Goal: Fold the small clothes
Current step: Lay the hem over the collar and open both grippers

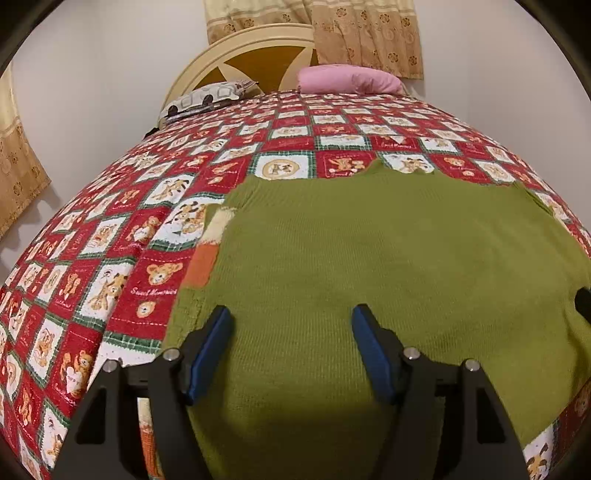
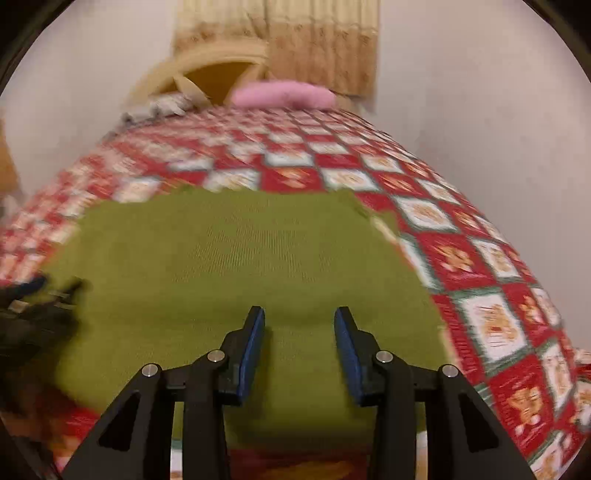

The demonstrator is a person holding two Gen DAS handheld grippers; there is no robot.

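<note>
A green knitted garment (image 1: pixel 369 258) lies flat on the bed, with an orange and cream striped part (image 1: pixel 207 254) showing at its left edge. My left gripper (image 1: pixel 291 317) is open over the garment's near left part, holding nothing. In the blurred right wrist view the same garment (image 2: pixel 240 258) fills the middle. My right gripper (image 2: pixel 299 317) is open over its near right part, empty. The left gripper shows as a dark shape (image 2: pixel 33 310) at the left edge of that view.
The bed has a red and white checked teddy-bear bedspread (image 1: pixel 110 258). A pink pillow (image 1: pixel 347 79) and a grey patterned pillow (image 1: pixel 207 96) lie by the cream headboard (image 1: pixel 236 48). Beige curtains (image 1: pixel 365 33) hang behind. White walls stand on both sides.
</note>
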